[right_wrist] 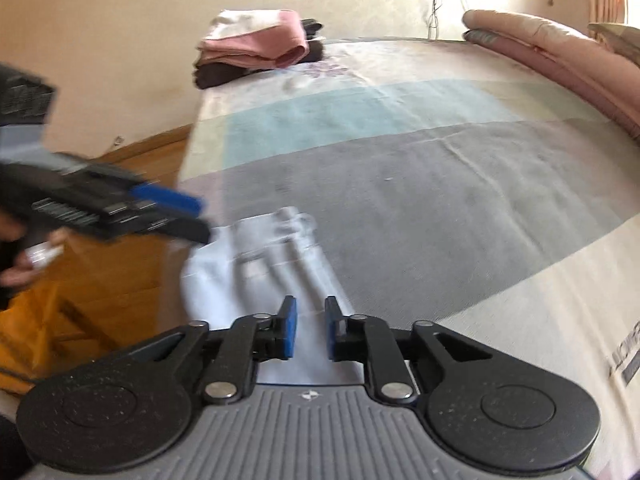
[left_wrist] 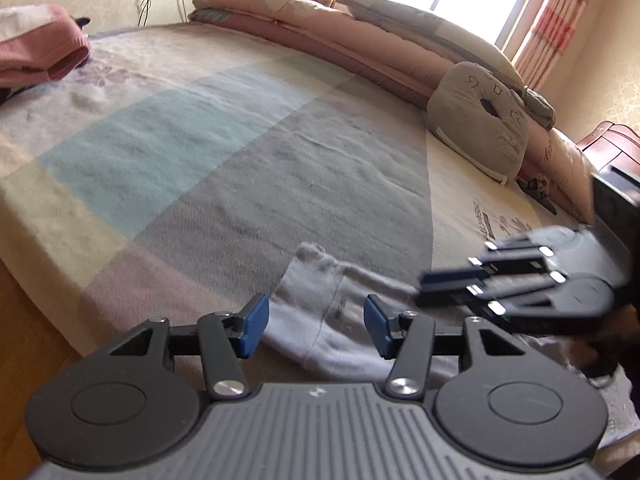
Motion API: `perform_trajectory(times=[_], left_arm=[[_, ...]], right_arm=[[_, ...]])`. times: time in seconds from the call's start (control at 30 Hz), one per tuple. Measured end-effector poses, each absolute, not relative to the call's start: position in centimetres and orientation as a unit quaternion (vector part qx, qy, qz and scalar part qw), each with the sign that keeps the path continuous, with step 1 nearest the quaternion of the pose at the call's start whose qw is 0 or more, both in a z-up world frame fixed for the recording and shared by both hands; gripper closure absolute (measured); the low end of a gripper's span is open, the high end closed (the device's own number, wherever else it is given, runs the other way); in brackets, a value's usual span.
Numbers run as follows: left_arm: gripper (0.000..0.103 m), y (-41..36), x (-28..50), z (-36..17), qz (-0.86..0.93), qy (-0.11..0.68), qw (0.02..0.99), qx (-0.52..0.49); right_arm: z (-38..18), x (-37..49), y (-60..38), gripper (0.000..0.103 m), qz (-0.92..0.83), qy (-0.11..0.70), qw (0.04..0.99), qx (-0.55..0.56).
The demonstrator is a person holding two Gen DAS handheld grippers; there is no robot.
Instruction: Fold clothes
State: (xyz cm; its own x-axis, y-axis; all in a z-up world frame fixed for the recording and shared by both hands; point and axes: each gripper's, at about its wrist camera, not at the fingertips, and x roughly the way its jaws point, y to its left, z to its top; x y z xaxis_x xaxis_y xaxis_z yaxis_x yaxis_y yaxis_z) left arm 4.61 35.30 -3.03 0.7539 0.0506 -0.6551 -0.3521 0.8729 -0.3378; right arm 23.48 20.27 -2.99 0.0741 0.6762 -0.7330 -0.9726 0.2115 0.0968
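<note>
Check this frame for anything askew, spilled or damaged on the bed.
Nothing looks damaged or spilled. The white garment lies rumpled near the bed's near edge, expected mid-fold. The pink folded clothes sit in a stack at the far corner. The left gripper has its jaws open; the right gripper has its jaws narrowly apart, over the garment.

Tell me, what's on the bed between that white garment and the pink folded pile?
Only bare bedspread, in both views: nothing lies between the white garment and the pink folded pile.

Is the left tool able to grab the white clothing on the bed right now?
Probably yes. The left tool is open, and the white cloth garment lies right ahead between its fingers, with nothing over it. The right tool is beside it, not blocking.
</note>
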Motion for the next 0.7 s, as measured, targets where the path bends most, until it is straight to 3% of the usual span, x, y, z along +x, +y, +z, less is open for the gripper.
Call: perform_trajectory(times=[0.33, 0.4, 0.53, 0.7], left_arm=[[0.050, 35.2, 3.1, -3.4, 0.128, 0.330, 0.903, -0.245], [0.050, 35.3, 2.8, -3.4, 0.130, 0.327, 0.902, -0.249], [0.050, 35.3, 2.8, -3.2, 0.125, 0.320, 0.904, -0.255], [0.050, 35.0, 3.7, -3.2, 0.119, 0.322, 0.907, -0.246]], right_arm=[[-4.3, 23.1, 24.8, 0.082, 0.617, 0.321, 0.677, -0.241], [-4.3, 22.9, 24.9, 0.092, 0.617, 0.318, 0.677, -0.247], [-4.0, 23.1, 24.8, 0.097, 0.607, 0.312, 0.688, -0.248], [-4.1, 23.9, 24.7, 0.095, 0.592, 0.321, 0.700, -0.238]])
